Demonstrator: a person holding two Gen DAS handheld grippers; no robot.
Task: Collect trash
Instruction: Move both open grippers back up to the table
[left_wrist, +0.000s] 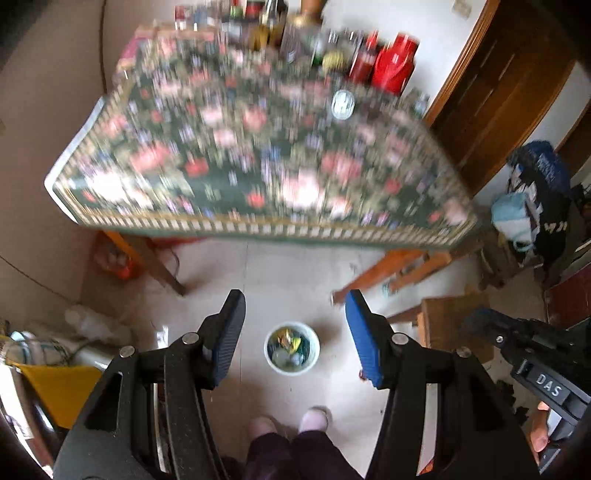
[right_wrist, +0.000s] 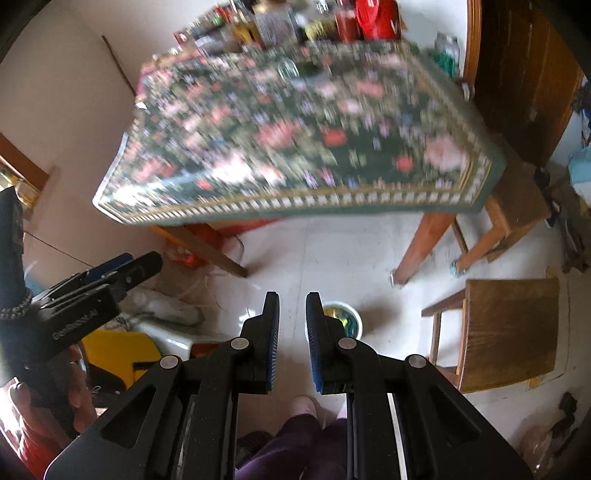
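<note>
A white bin (left_wrist: 313, 360) stands on the pale tiled floor far below, filled with colourful wrappers (left_wrist: 290, 347). My left gripper (left_wrist: 295, 295) hangs high above it, open, with nothing between its blue-padded fingers. In the right wrist view the same bin (right_wrist: 356, 319) peeks out from behind the right finger. My right gripper (right_wrist: 293, 295) is also high up; its pads stand a narrow gap apart and hold nothing. Each gripper shows at the edge of the other's view: the right gripper's body (left_wrist: 517, 343) and the left gripper's body (right_wrist: 110, 280).
A table under a dark floral cloth (left_wrist: 258, 166) fills the upper view, with bottles and red containers (left_wrist: 391, 66) at its far edge and a small round white item (left_wrist: 342, 104). A wooden stool (right_wrist: 509, 332) stands at the right, bags and a yellow object (left_wrist: 55, 384) at the left, and the person's feet (left_wrist: 288, 424) below.
</note>
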